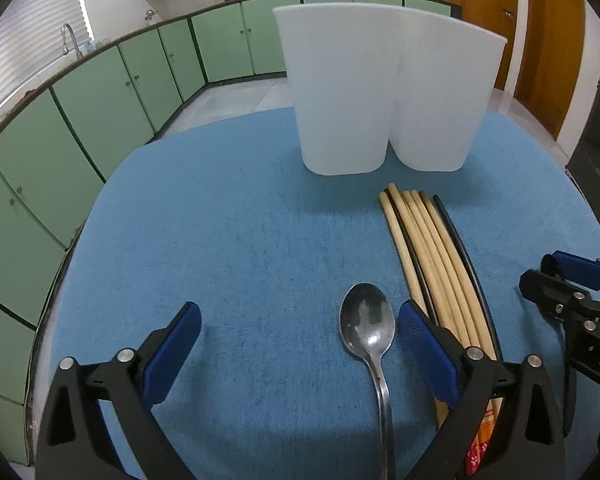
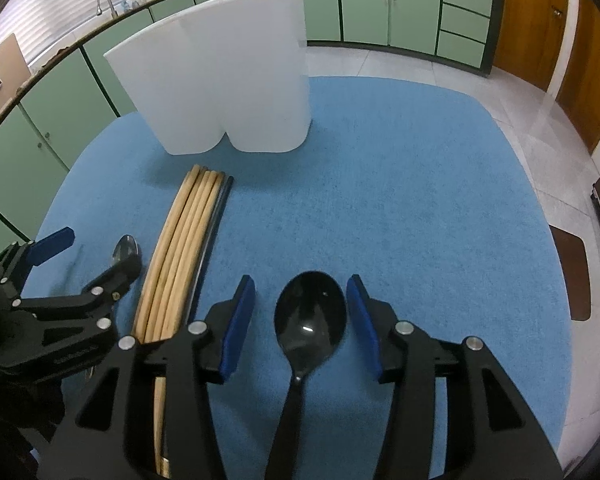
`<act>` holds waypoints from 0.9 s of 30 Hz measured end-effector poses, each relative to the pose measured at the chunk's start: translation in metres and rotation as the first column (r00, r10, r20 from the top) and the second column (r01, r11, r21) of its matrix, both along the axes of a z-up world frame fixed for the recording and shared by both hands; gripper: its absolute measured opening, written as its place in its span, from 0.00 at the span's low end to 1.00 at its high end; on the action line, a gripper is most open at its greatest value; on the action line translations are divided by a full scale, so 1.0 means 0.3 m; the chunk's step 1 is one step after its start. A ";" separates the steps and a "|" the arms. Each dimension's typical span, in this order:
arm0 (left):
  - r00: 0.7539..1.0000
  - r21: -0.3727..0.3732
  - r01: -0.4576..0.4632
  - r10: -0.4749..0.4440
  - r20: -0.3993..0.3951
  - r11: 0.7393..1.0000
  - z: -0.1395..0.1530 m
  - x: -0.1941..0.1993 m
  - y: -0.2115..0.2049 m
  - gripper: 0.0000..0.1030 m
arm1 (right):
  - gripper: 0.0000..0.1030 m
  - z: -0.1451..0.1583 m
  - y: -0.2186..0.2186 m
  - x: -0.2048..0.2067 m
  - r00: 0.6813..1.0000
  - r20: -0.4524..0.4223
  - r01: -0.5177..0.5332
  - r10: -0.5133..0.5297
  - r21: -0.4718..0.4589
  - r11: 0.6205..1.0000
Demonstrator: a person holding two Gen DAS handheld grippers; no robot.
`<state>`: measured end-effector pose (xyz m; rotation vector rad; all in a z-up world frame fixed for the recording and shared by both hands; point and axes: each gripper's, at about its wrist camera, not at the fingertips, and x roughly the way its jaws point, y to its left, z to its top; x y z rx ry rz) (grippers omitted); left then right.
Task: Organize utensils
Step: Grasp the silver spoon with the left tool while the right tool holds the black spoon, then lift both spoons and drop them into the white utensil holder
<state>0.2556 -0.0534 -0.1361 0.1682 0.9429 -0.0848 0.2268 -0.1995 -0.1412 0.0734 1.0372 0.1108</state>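
Note:
A metal spoon (image 1: 366, 328) lies on the blue cloth between the fingers of my open left gripper (image 1: 300, 340), close to the right pad and not touching it. A black plastic spoon (image 2: 310, 320) lies between the pads of my right gripper (image 2: 302, 320), which is open with a gap on each side. Several wooden and dark chopsticks (image 1: 432, 260) lie side by side between the two spoons. The white two-compartment holder (image 1: 380, 92) stands upright at the far side. In the right wrist view, the left gripper (image 2: 90, 256) is over the metal spoon (image 2: 126, 246), beside the chopsticks (image 2: 184, 248).
The blue cloth (image 2: 420, 200) covers a round table. Green kitchen cabinets (image 1: 100, 112) and a sink run along the back and left. A wooden door (image 1: 548, 40) is at the right. The right gripper (image 1: 560, 276) shows at the right edge of the left wrist view.

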 end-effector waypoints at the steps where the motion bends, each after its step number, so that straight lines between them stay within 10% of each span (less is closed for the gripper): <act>1: 1.000 0.000 0.002 -0.002 -0.001 1.000 -0.005 0.001 -0.001 0.93 | 0.46 -0.001 0.001 0.003 1.000 -0.004 0.000 0.000 -0.002 1.000; 3: 1.000 -0.013 0.008 -0.008 0.001 1.000 -0.004 0.022 0.000 0.89 | 0.39 -0.003 -0.004 0.000 1.000 -0.004 0.002 -0.002 -0.012 1.000; 10: 0.997 -0.122 0.082 -0.081 0.007 0.989 0.005 0.026 0.015 0.30 | 0.31 0.009 0.009 -0.018 0.998 0.056 -0.024 0.024 -0.009 1.000; 17: 0.985 -0.250 0.148 -0.119 0.128 0.957 0.075 -0.023 0.074 0.28 | 0.31 0.105 -0.019 -0.118 0.954 0.294 -0.063 0.050 0.037 0.997; 27: 0.890 -0.275 0.235 -0.093 0.447 0.932 0.258 -0.198 0.091 0.27 | 0.31 0.289 -0.090 -0.162 0.865 0.500 -0.115 0.038 0.124 0.986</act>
